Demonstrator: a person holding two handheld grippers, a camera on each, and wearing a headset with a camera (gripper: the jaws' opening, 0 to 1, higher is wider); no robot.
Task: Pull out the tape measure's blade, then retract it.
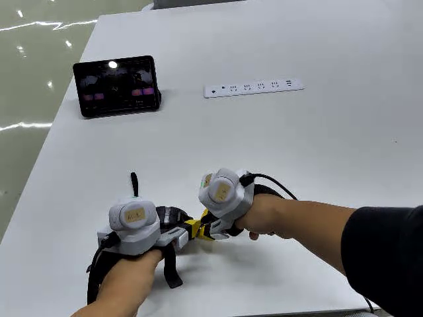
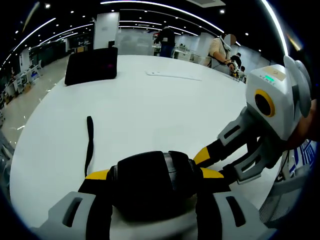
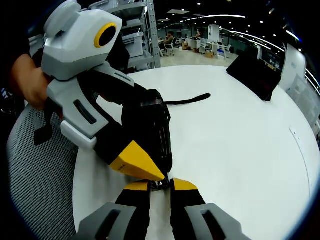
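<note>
White table [image 1: 297,152], open-plan office [image 3: 200,47] beyond

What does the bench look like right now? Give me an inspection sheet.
Surface: white table, level.
Job's things: tape measure in the left gripper; its hook pinched by the right gripper; blade looks barely out; strap lies on the table.
Clutter: tablet and power strip, far from the work.
Grippers: left closed on the tape measure, right closed on the hook.
Cables: black cable off the right gripper.
Surroundings: glossy floor, mesh chair, people at distant desks.
</note>
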